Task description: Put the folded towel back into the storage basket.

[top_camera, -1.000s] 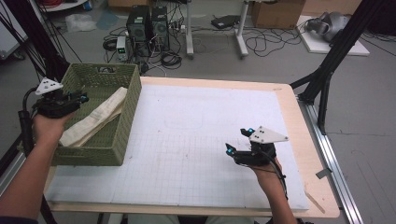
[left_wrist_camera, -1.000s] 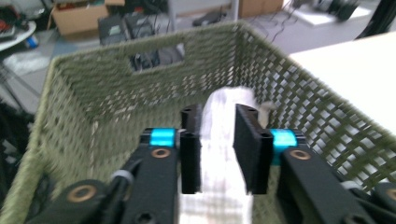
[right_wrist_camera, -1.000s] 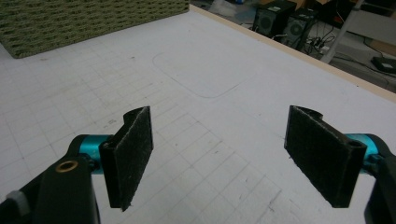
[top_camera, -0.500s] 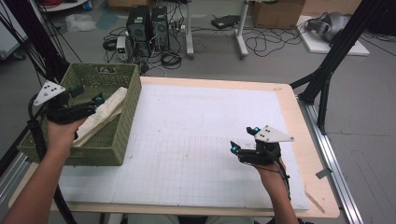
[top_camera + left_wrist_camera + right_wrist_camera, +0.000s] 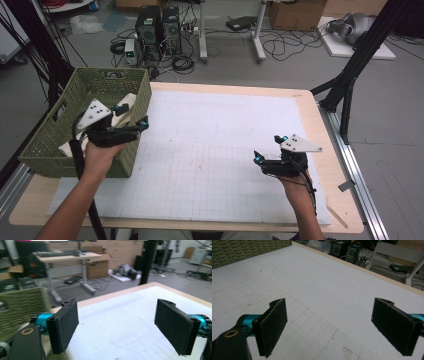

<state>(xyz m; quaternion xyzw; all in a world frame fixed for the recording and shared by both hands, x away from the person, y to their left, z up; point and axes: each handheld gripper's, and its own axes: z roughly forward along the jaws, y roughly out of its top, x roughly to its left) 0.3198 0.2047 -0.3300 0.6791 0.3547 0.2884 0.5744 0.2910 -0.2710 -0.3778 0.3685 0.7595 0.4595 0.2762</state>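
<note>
At the far left of the worktop (image 5: 330,165) stood a green woven basket (image 5: 55,135) with a cream cloth (image 5: 125,107) lying inside it. The left hand-held gripper (image 5: 131,116) hovered over the basket's right side, just above the cloth; its jaws had just been opening and stood spread wide with nothing between them. A white gridded mat (image 5: 210,150) covered the middle of the worktop. Well apart at the right, the right hand-held gripper (image 5: 269,148) hung low over the mat, its jaws also just opened, spread and empty.
</note>
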